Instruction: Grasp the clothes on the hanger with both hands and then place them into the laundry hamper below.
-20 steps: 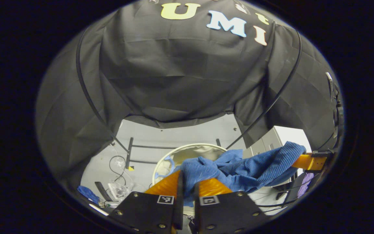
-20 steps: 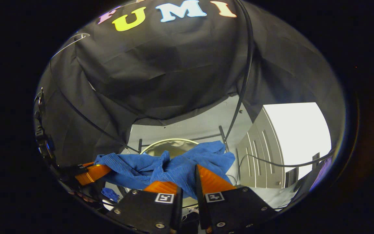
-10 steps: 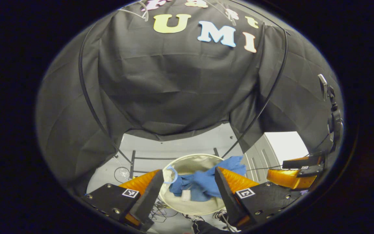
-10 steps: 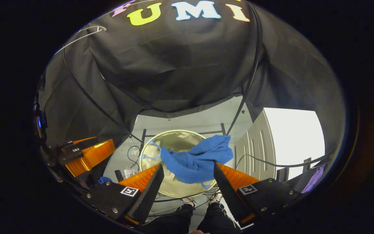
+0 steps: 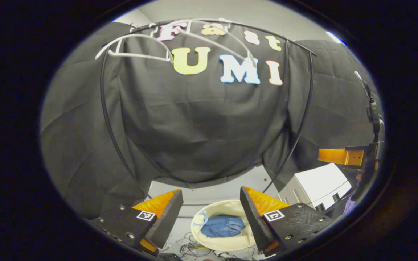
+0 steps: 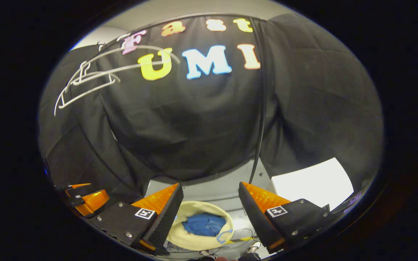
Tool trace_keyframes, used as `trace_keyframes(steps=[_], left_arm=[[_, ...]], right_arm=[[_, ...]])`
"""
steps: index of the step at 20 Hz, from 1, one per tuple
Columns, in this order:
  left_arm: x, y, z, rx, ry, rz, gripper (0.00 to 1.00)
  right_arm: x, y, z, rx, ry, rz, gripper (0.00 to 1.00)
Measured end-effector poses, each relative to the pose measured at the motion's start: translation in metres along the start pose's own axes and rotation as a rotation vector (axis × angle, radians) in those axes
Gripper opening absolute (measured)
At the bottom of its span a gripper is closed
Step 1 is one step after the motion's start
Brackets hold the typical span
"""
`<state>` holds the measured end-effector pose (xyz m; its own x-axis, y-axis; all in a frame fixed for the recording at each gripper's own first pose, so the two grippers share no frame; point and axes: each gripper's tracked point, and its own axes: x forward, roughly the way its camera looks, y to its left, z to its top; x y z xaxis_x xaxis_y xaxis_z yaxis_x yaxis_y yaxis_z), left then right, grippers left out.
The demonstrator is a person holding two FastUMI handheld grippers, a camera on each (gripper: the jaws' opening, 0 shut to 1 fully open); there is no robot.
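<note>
While both tools [image 5: 209, 214] [image 6: 209, 214] gape: clothes [image 5: 222, 226] inside hamper [image 5: 201, 235].

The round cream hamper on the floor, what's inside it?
A crumpled blue garment lies inside the hamper, on its pale lining. Whatever sits beneath the cloth is covered, so I cannot tell if anything else is in there.

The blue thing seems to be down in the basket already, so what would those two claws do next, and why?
Probably just draw back to rest. The blue garment lies inside the laundry hamper, the white hanger on the rail is bare, and the left gripper and right gripper are both open, holding nothing.
</note>
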<state>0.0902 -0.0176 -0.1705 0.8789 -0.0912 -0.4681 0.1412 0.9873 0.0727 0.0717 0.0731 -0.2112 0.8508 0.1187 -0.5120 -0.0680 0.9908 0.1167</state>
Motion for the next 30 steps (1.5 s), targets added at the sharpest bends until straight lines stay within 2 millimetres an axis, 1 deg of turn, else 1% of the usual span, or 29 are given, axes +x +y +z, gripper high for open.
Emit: trace_keyframes(steps=[2, 3, 5, 6, 7, 8, 9, 10, 11, 12, 14, 15, 16, 17, 18, 19, 20, 21, 22, 23, 24, 26, 27, 28, 30], left_arm=[[-0.014, -0.015, 0.038, -0.028, -0.072, 0.032, 0.93], [-0.017, -0.020, 0.056, -0.040, -0.105, 0.057, 0.93], [-0.026, -0.035, 0.094, -0.078, -0.179, 0.107, 0.92], [-0.031, -0.045, 0.113, -0.105, -0.224, 0.121, 0.92], [-0.038, -0.059, 0.133, -0.131, -0.271, 0.127, 0.92], [-0.045, -0.070, 0.151, -0.149, -0.313, 0.136, 0.92], [-0.058, -0.079, 0.173, -0.159, -0.354, 0.148, 0.92], [-0.070, -0.085, 0.190, -0.164, -0.399, 0.163, 0.92], [-0.084, -0.093, 0.210, -0.166, -0.442, 0.176, 0.92], [-0.098, -0.098, 0.227, -0.166, -0.478, 0.188, 0.92], [-0.126, -0.104, 0.259, -0.173, -0.557, 0.220, 0.92], [-0.138, -0.103, 0.273, -0.178, -0.592, 0.225, 0.91], [-0.148, -0.105, 0.282, -0.180, -0.618, 0.228, 0.91], [-0.156, -0.108, 0.283, -0.183, -0.627, 0.236, 0.91], [-0.162, -0.109, 0.286, -0.179, -0.630, 0.238, 0.91], [-0.165, -0.110, 0.289, -0.167, -0.631, 0.237, 0.91], [-0.172, -0.108, 0.292, -0.156, -0.631, 0.247, 0.91], [-0.182, -0.105, 0.292, -0.143, -0.634, 0.260, 0.90], [-0.191, -0.101, 0.293, -0.129, -0.638, 0.271, 0.90], [-0.198, -0.094, 0.293, -0.117, -0.640, 0.289, 0.90], [-0.208, -0.083, 0.295, -0.107, -0.651, 0.318, 0.90], [-0.235, -0.056, 0.300, -0.081, -0.686, 0.364, 0.91], [-0.239, -0.048, 0.302, -0.066, -0.695, 0.372, 0.92], [-0.238, -0.041, 0.303, -0.055, -0.687, 0.370, 0.92], [-0.227, -0.030, 0.297, -0.051, -0.658, 0.345, 0.92]], right_arm=[[-0.006, -0.021, 0.037, -0.005, -0.099, -0.002, 0.95], [-0.010, -0.030, 0.051, -0.014, -0.137, 0.005, 0.95], [-0.025, -0.054, 0.081, -0.049, -0.211, 0.014, 0.96], [-0.034, -0.071, 0.100, -0.075, -0.267, 0.003, 0.95], [-0.041, -0.088, 0.119, -0.101, -0.326, -0.011, 0.92], [-0.048, -0.103, 0.137, -0.124, -0.379, -0.024, 0.92], [-0.055, -0.117, 0.148, -0.143, -0.418, -0.032, 0.91], [-0.063, -0.129, 0.158, -0.159, -0.453, -0.034, 0.91], [-0.074, -0.142, 0.168, -0.170, -0.484, -0.038, 0.95], [-0.083, -0.158, 0.178, -0.170, -0.510, -0.042, 0.95], [-0.099, -0.181, 0.195, -0.140, -0.577, -0.042, 0.95], [-0.103, -0.191, 0.196, -0.120, -0.585, -0.042, 0.92], [-0.106, -0.199, 0.196, -0.104, -0.583, -0.040, 0.92], [-0.107, -0.207, 0.193, -0.094, -0.573, -0.043, 0.95], [-0.109, -0.213, 0.192, -0.088, -0.568, -0.050, 0.92], [-0.113, -0.219, 0.192, -0.083, -0.570, -0.062, 0.95], [-0.117, -0.224, 0.193, -0.076, -0.575, -0.076, 0.91], [-0.120, -0.226, 0.192, -0.066, -0.580, -0.087, 0.95], [-0.122, -0.225, 0.191, -0.053, -0.582, -0.094, 0.95], [-0.125, -0.220, 0.188, -0.042, -0.583, -0.097, 0.95], [-0.126, -0.214, 0.189, -0.033, -0.590, -0.099, 0.95], [-0.128, -0.198, 0.196, -0.025, -0.615, -0.104, 0.95], [-0.129, -0.190, 0.196, -0.023, -0.620, -0.109, 0.95], [-0.129, -0.180, 0.196, -0.022, -0.619, -0.109, 0.95], [-0.133, -0.157, 0.199, -0.019, -0.623, -0.100, 0.95]])
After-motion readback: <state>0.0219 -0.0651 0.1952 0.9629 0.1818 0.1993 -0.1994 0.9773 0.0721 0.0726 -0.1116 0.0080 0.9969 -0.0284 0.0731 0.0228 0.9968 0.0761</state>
